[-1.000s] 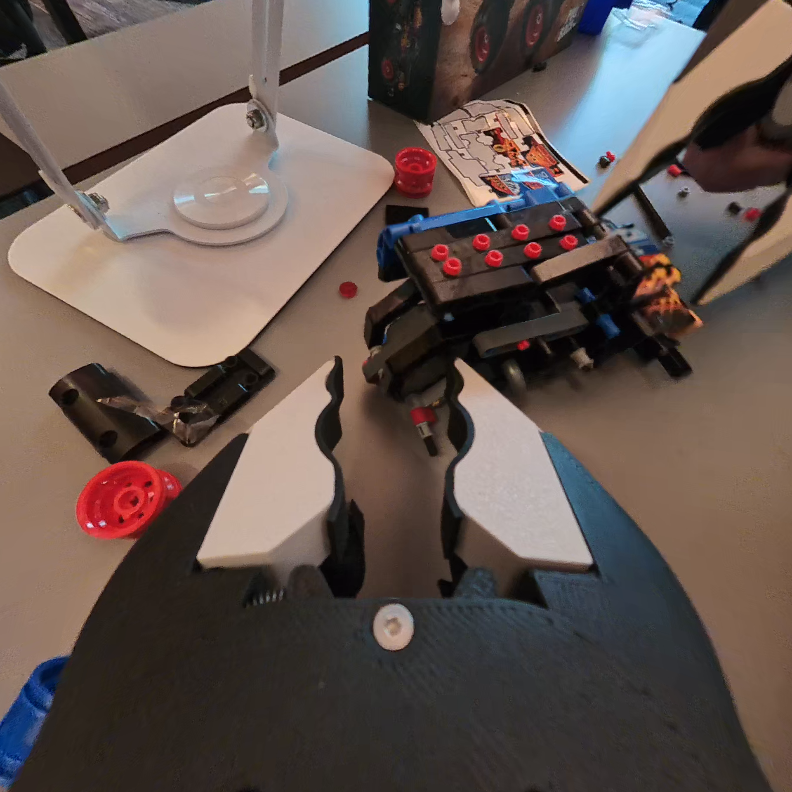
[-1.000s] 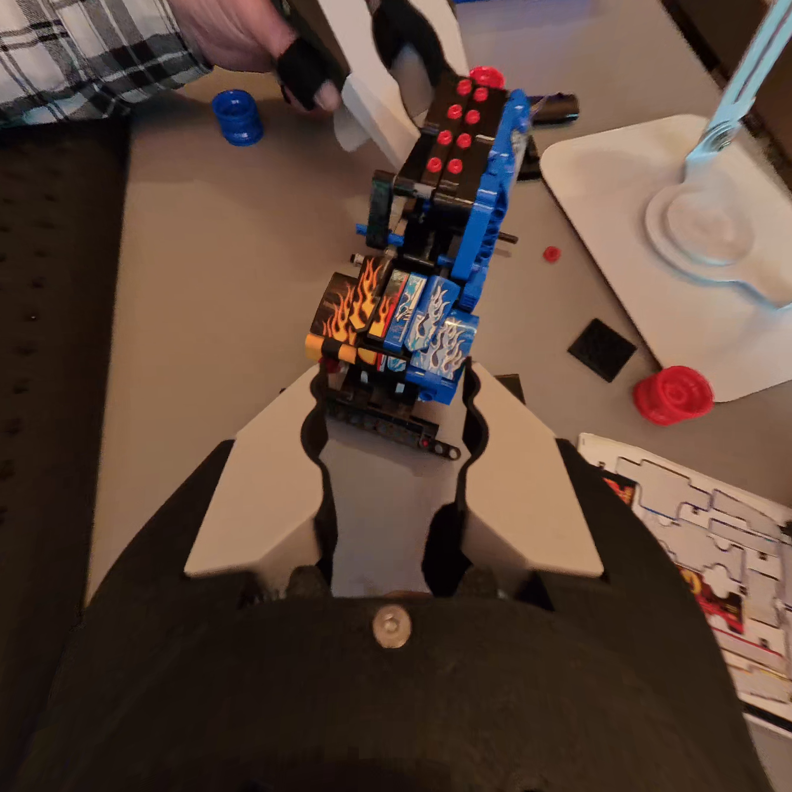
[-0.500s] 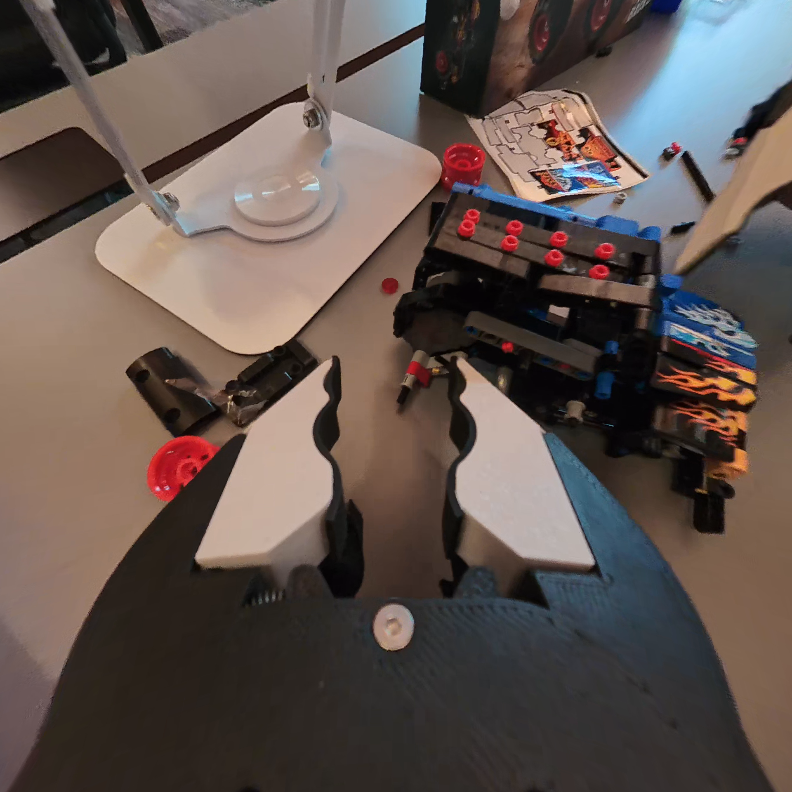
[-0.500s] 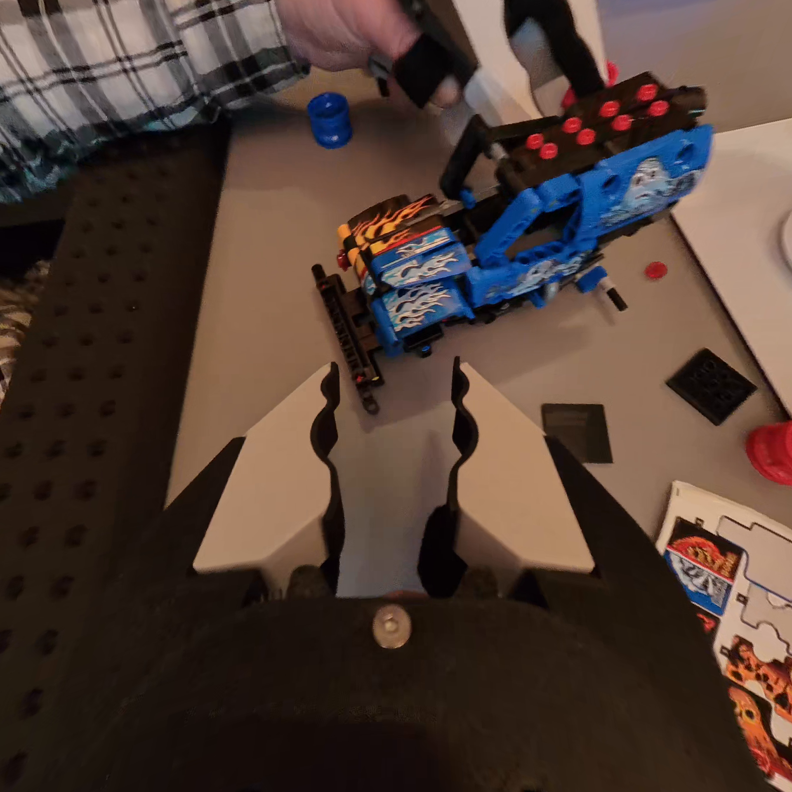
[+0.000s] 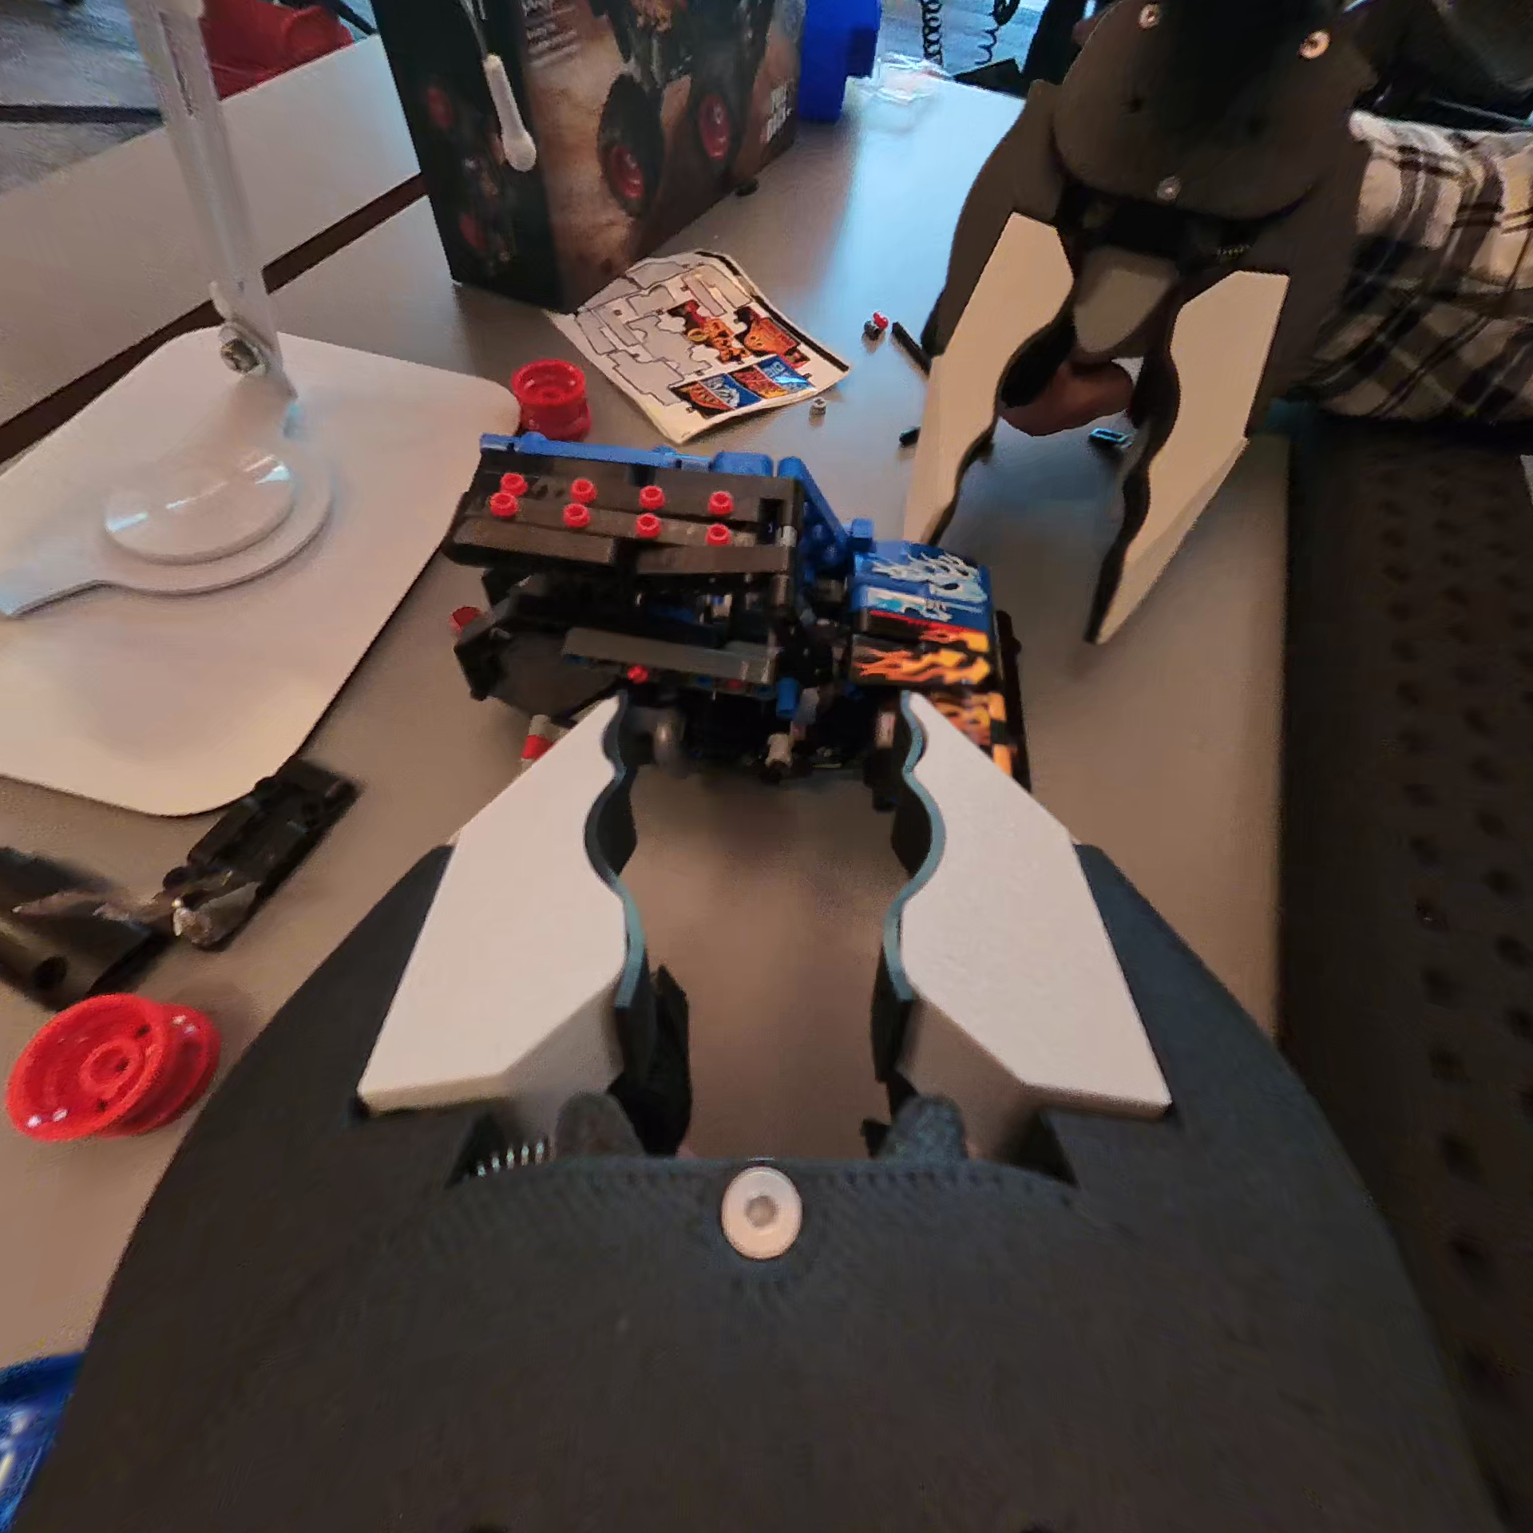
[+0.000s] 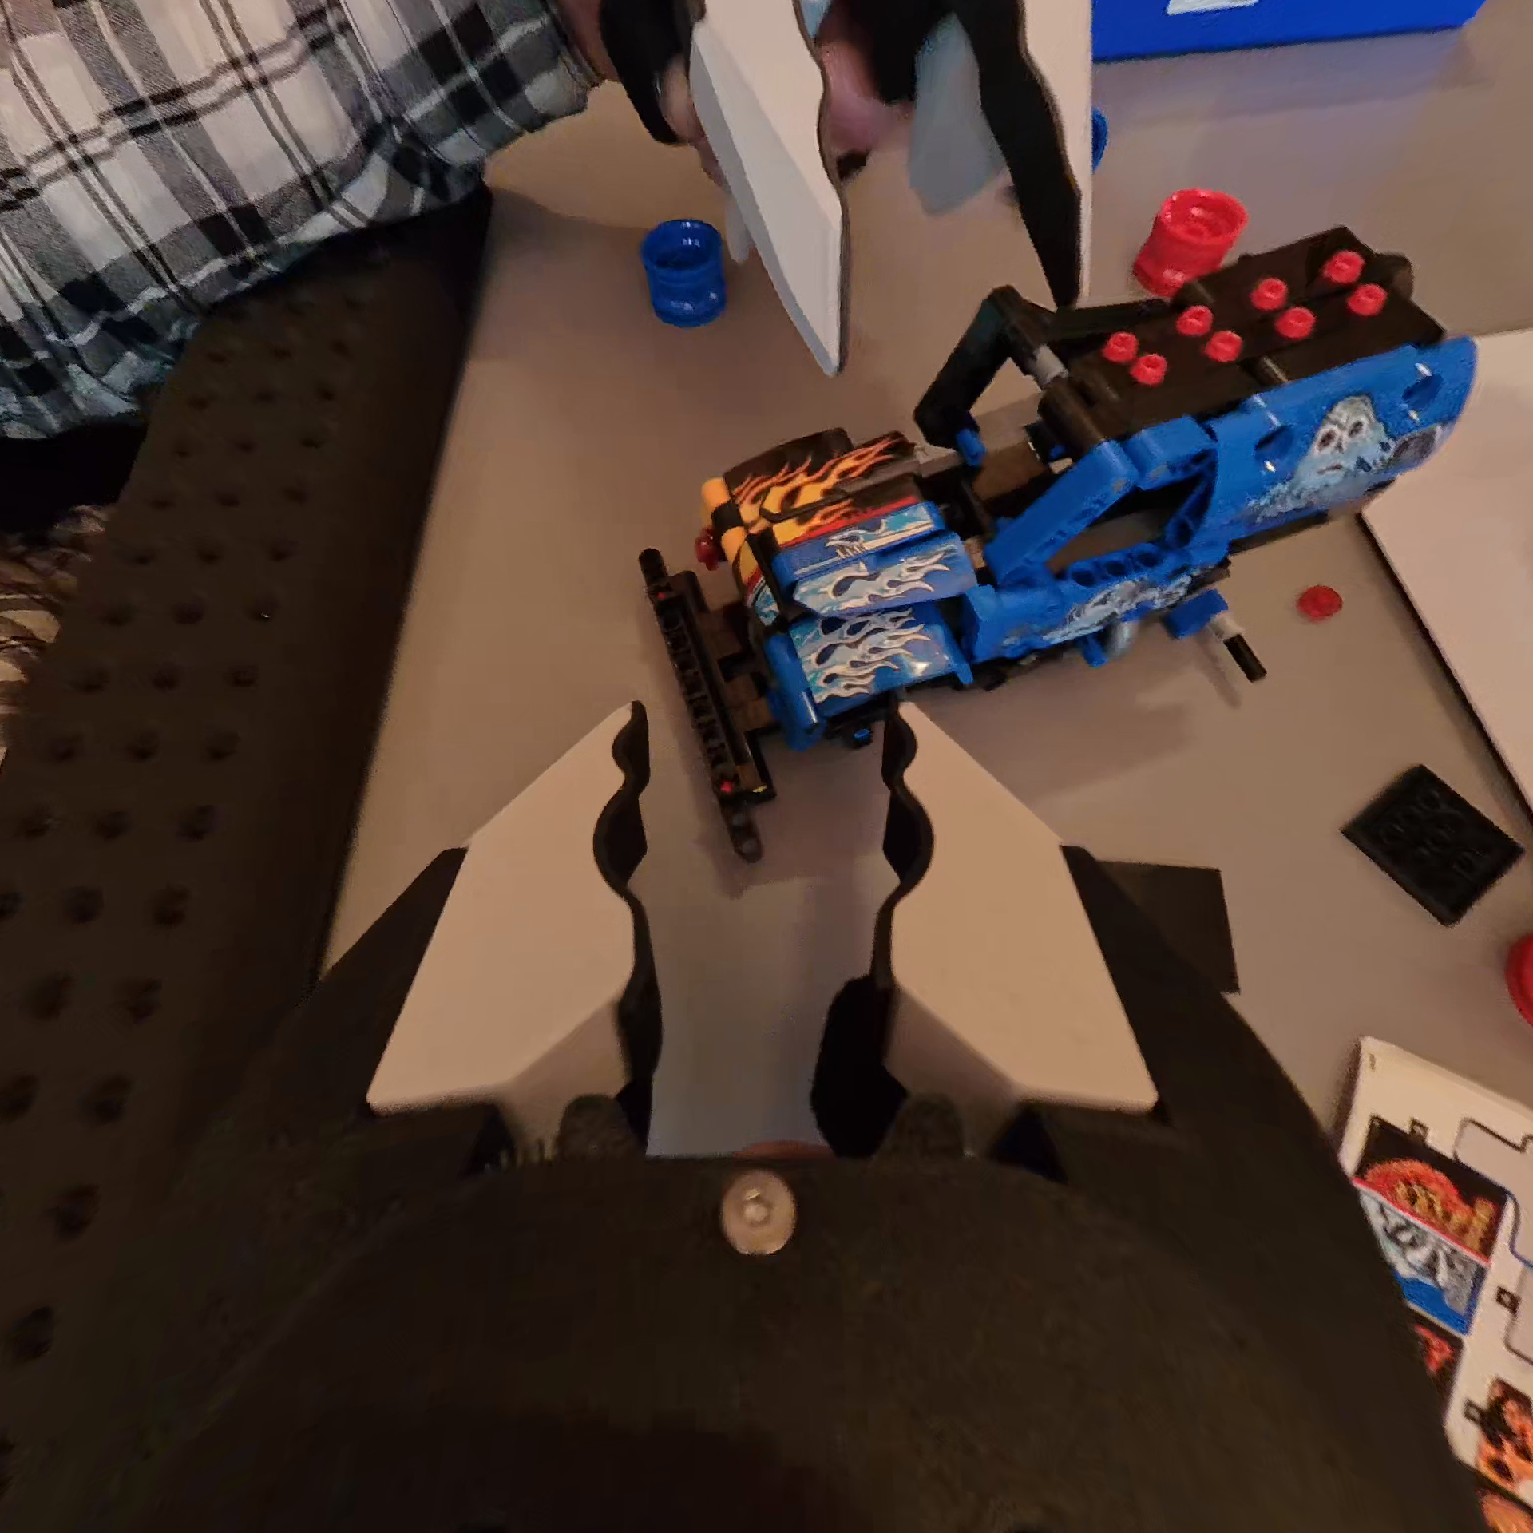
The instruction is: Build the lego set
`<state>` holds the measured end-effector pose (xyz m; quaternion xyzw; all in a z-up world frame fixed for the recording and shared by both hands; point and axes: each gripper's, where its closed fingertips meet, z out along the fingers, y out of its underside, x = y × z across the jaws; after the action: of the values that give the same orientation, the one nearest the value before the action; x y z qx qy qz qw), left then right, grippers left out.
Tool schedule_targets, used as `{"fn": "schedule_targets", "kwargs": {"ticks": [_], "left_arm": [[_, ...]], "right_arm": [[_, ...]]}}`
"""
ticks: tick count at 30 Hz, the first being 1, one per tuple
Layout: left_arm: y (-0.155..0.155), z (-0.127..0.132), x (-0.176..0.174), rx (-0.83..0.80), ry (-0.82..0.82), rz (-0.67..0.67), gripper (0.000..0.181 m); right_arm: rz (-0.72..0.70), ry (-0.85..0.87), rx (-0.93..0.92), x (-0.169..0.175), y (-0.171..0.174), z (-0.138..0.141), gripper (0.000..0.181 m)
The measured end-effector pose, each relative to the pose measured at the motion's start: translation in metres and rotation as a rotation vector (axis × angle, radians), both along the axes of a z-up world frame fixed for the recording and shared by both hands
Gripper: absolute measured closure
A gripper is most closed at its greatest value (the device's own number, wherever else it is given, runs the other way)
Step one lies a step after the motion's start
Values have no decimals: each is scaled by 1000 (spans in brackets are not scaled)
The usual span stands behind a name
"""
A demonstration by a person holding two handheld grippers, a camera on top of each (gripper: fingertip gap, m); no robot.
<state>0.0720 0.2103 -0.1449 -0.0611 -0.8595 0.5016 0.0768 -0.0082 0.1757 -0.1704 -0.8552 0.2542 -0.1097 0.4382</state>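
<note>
The wheelless Lego truck (image 5: pixel 730 597) lies on the grey table, with a black bed with red studs, blue side panels and a flame-printed hood. It also shows in the right wrist view (image 6: pixel 1078 514). My left gripper (image 5: pixel 763 722) is open and empty, its tips at the truck's near dark side. My right gripper (image 6: pixel 767 722) is open and empty, its tips just short of the black front bumper (image 6: pixel 705 705). Each gripper shows in the other's view, the right one (image 5: pixel 1016 581) by the hood and the left one (image 6: pixel 946 323) above the bed.
Red wheel hubs (image 5: pixel 112 1066) (image 5: pixel 552 398), a blue hub (image 6: pixel 684 270), black parts (image 5: pixel 257 838), a black square plate (image 6: pixel 1431 842), a sticker sheet (image 5: pixel 705 340) and the set's box (image 5: pixel 597 124) lie around. A white stand base (image 5: pixel 207 622) sits left, a black perforated mat (image 5: pixel 1410 747) right. The blue hub (image 6: pixel 684 270) sits 12 centimeters or so from the ends of my left fingers.
The truck has turned on the table. My left gripper has swung round from its rear end to its long side. My right gripper backed off the front, then came near again.
</note>
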Motion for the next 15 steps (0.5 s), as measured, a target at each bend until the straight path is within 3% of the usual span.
{"fn": "schedule_targets", "kwargs": {"ticks": [3, 7, 11, 15], "left_arm": [[-5, -2, -6, -5, 31, -26, 116], [0, 14, -7, -72, 117, -29, 103], [-9, 27, -1, -108, 116, 28, 104], [-28, 19, -13, -47, 71, 8, 100]], "right_arm": [[39, 4, 22, -5, 16, 0, 125], [98, 10, 35, -16, 36, 3, 125], [20, 8, 16, -5, 19, 4, 127], [-63, -1, 80, 8, 15, 12, 128]]}}
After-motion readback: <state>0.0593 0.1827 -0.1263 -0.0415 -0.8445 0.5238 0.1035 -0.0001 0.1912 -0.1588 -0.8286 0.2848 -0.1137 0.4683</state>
